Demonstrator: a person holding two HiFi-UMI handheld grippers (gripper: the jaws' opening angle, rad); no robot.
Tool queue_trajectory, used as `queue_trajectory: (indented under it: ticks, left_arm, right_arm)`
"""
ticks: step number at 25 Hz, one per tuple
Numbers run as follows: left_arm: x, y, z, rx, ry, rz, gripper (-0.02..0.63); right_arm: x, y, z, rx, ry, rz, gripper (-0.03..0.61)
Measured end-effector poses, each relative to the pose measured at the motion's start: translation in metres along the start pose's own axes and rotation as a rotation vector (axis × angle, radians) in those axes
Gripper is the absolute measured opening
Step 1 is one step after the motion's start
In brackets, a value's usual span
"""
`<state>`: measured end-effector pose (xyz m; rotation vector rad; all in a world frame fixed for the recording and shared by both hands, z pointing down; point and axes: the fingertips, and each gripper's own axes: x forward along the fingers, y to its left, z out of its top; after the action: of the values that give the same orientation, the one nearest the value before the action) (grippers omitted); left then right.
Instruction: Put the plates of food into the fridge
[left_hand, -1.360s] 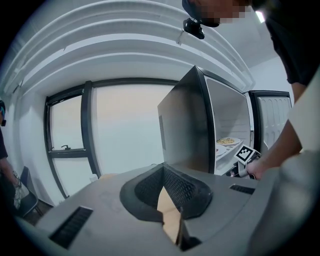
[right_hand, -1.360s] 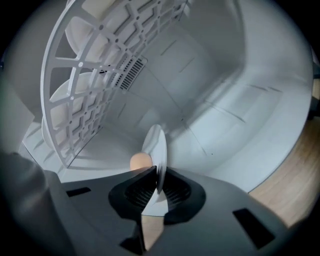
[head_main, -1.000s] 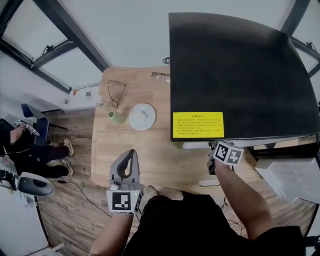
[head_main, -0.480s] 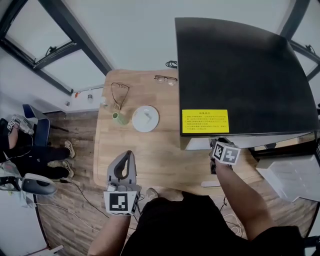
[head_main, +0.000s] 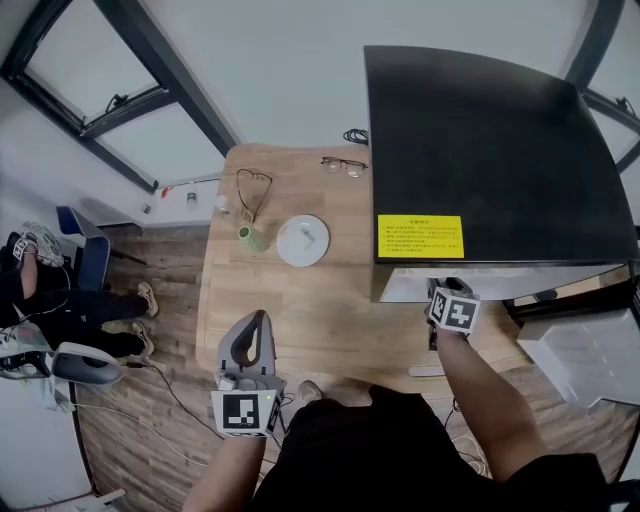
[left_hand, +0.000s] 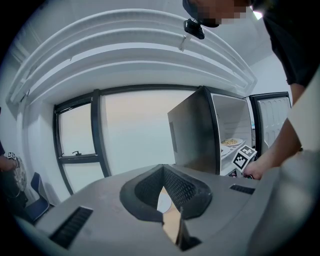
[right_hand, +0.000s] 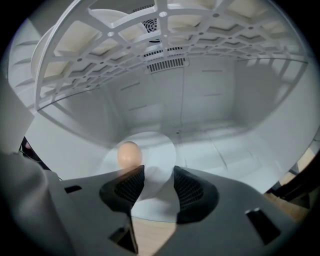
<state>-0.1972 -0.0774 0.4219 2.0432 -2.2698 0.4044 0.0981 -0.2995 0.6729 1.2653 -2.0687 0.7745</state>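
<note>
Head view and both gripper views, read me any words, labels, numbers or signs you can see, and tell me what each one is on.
Nothing here can be quoted as readable text.
yellow label on the black top of the fridge: several lines of print, too small to read.
left marker cube and right marker cube: black-and-white square patterns only, no words.
Both gripper views: no text visible.
</note>
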Motion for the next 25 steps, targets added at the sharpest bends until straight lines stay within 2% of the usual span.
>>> queue_trajectory:
  ticks: [4,8,10,14,19,25]
  left_arm:
    - [-0.006,-0.003,0.001,0.002,-0.002,0.003,0.003]
    - [-0.006,-0.009,0.006,0.004,-0.006,0.004,0.003]
    - [-0.004,-0.016,0.010,0.004,-0.015,-0.006,0.003]
    - [0.002,-0.032,0.015,0.007,-0.041,-0.037,0.003]
    - [0.009,-0.053,0.016,-0.011,-0.043,-0.075,0.003]
    - [0.026,-0.086,0.028,-0.031,-0.072,-0.134,0.003]
  right_arm:
    - [-0.004,-0.008,0.004,-0.112,-0.026,-0.048,0.203]
    - [-0.013,-0.008,0.012,-0.157,-0.076,-0.043,0.203]
    - [-0.023,-0.005,0.016,-0.164,-0.106,-0.016,0.202]
    - [-0.047,0.008,0.024,-0.133,-0.184,0.103,0.202]
    - [-0.085,0.013,0.036,-0.156,-0.266,0.169,0.198]
    - [-0.142,0.017,0.053,-0.206,-0.374,0.238,0.128]
